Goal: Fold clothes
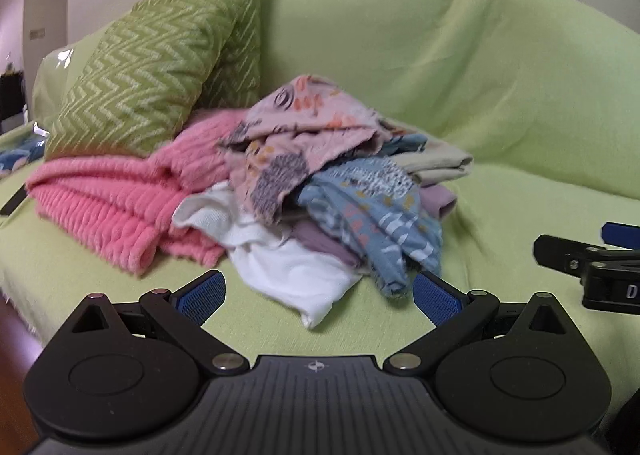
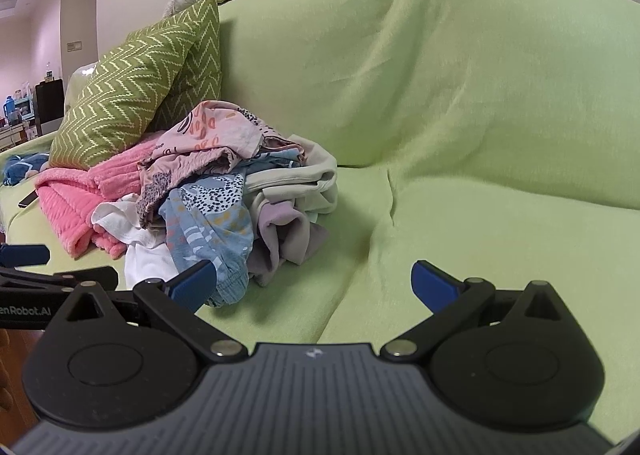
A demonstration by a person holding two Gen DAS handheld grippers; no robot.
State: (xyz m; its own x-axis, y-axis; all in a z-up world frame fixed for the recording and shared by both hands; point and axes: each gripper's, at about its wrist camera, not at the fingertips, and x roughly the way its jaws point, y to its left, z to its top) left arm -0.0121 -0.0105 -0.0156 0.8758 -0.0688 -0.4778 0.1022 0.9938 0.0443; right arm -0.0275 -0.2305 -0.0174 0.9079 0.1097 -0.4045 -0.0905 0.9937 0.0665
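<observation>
A loose pile of clothes (image 1: 320, 191) sits unfolded on the seat of a sofa (image 1: 500, 95) draped in light green cloth, a pink printed piece (image 1: 304, 123) on top, a blue patterned one (image 1: 380, 215) and a white one (image 1: 288, 267) spilling toward the front edge. Touching the pile's left side lies a pink ribbed blanket (image 1: 108, 199) (partly under a green zigzag cushion (image 1: 148, 75)). The left gripper (image 1: 320, 295) hovers just before the pile, fingers spread and empty; the right gripper (image 2: 312, 283), likewise spread, holds nothing beside the heap.
</observation>
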